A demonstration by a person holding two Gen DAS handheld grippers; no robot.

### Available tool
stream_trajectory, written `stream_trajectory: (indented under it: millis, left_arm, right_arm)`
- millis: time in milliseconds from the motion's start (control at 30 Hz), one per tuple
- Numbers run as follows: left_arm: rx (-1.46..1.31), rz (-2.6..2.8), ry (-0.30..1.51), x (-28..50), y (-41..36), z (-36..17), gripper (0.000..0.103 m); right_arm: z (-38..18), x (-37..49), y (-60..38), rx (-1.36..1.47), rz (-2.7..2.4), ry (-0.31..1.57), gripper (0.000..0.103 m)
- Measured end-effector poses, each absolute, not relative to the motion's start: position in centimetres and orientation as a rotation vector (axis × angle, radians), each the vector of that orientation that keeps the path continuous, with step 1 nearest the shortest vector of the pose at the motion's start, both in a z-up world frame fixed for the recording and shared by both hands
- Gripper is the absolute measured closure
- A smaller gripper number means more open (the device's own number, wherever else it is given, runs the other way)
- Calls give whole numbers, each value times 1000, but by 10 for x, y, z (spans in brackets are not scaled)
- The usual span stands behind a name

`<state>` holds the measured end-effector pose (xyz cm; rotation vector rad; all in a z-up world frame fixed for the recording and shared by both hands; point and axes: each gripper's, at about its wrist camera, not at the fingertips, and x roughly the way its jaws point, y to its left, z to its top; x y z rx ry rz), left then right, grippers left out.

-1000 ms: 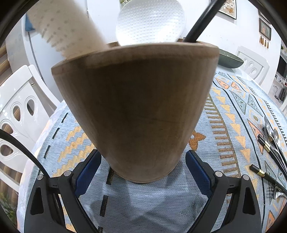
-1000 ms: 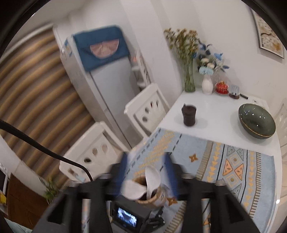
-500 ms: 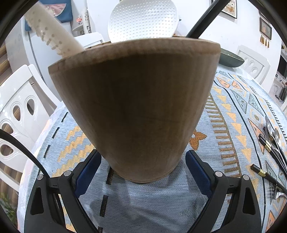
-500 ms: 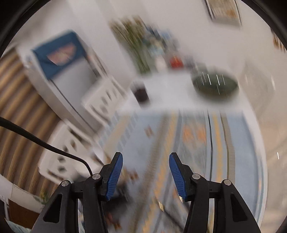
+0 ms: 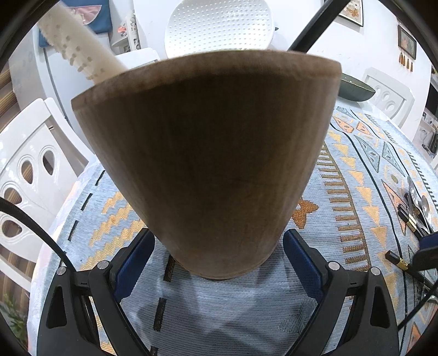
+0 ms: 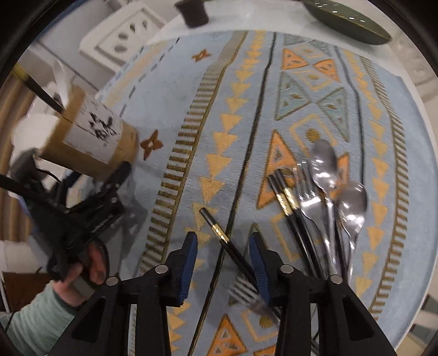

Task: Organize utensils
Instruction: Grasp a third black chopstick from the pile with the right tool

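Observation:
A wooden utensil holder [image 5: 213, 164] fills the left wrist view and stands on the patterned cloth. My left gripper [image 5: 217, 254] is shut on its base, pad tips against both sides. A white perforated ladle [image 5: 219, 24], a white handle [image 5: 76, 49] and a black chopstick [image 5: 309, 35] stick out of it. My right gripper [image 6: 223, 238] points down at the cloth, open; its jaws have just been closing. A lone black chopstick [image 6: 216, 227] with a gold band lies between them, untouched. The holder [image 6: 90, 137] sits far left in the right wrist view.
Right of the lone chopstick lie a chopstick pair [image 6: 284, 197], a fork [image 6: 306, 197] and two spoons [image 6: 323, 164]. A dark green bowl [image 6: 347, 19] and dark cup [image 6: 191, 13] stand at the far table edge. White chairs [image 5: 27, 178] flank the table. A teal sleeve [image 6: 32, 320] shows lower left.
The right gripper has swung down from facing the room to just above the cloth, over the lone chopstick, with narrower jaws. The ladle and white handle have shifted in the holder. The left gripper stayed put.

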<state>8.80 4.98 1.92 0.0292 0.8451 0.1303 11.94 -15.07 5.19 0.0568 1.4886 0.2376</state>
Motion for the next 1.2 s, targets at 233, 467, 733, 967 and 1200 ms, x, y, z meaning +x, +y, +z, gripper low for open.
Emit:
stream_trajectory:
  millis: [233,467,733,967,1200]
  left_arm:
    - [32,131,853,90,51,18,8]
    - [32,129,852,91,50,18,8]
    - [33,128,853,92,49,18,8]
    - [34,128,851,91,49,19,8]
    - [31,128,854,90,48,21,8]
  right_arm:
    - [31,124,-127,-137,233,1476,88]
    - [82,124,-187,180,281,1318,93]
    - [168,99,-246,355,310,1043,93]
    - [164,97,-240,384,259,1125,90]
    - [76,121,-214,401,263,1395,81]
